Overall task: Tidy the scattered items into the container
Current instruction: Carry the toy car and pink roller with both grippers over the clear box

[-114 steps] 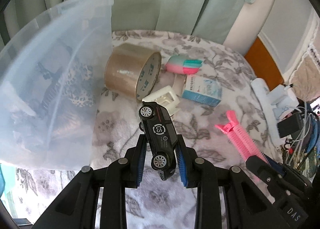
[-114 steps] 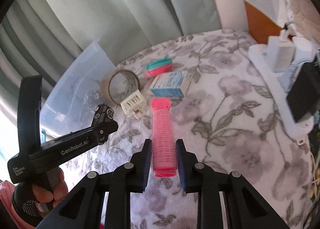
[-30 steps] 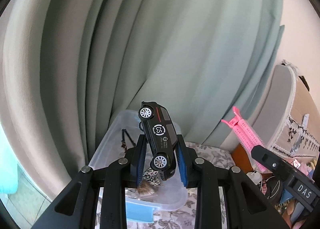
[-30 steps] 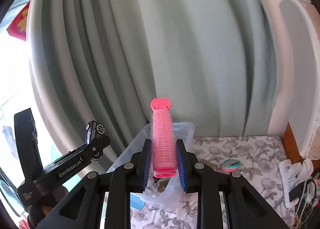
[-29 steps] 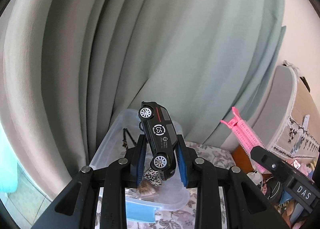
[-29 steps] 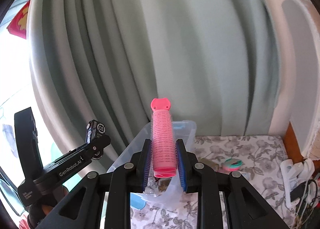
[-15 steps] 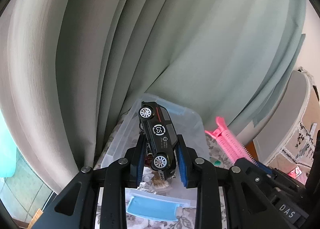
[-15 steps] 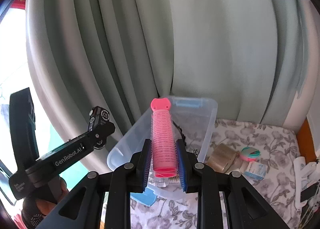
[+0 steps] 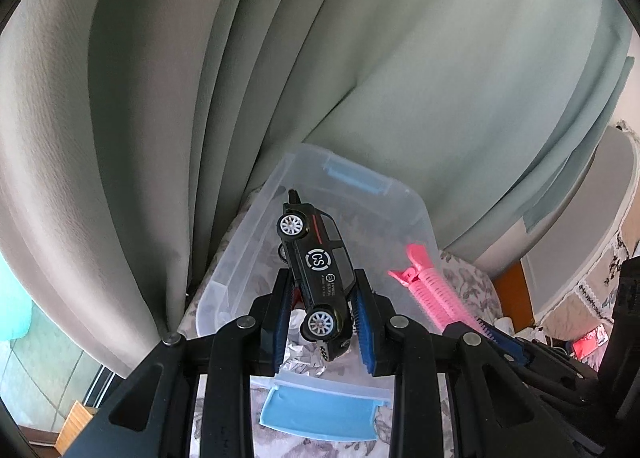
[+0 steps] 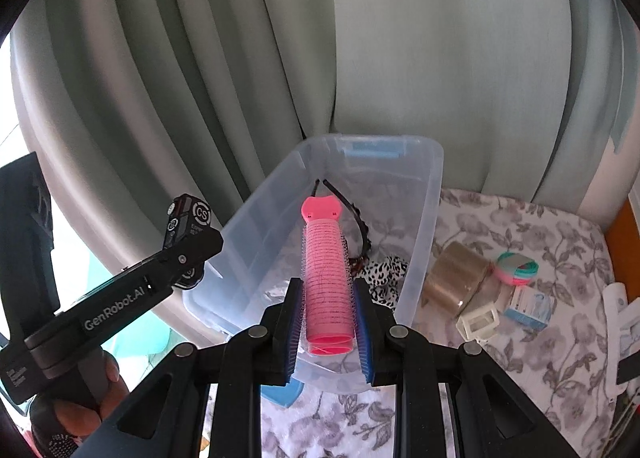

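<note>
left gripper (image 9: 322,322) jaws clamp toy car (image 9: 318,274); right gripper (image 10: 327,328) jaws clamp pink roller (image 10: 325,278), over clear bin (image 10: 424,242).

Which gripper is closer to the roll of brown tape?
Right. The right gripper hangs over the bin's near end beside the tape; the left gripper is across the bin.

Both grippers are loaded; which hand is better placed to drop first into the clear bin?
Probably right: its gripper holds the pink hair roller over the clear plastic bin.
</note>
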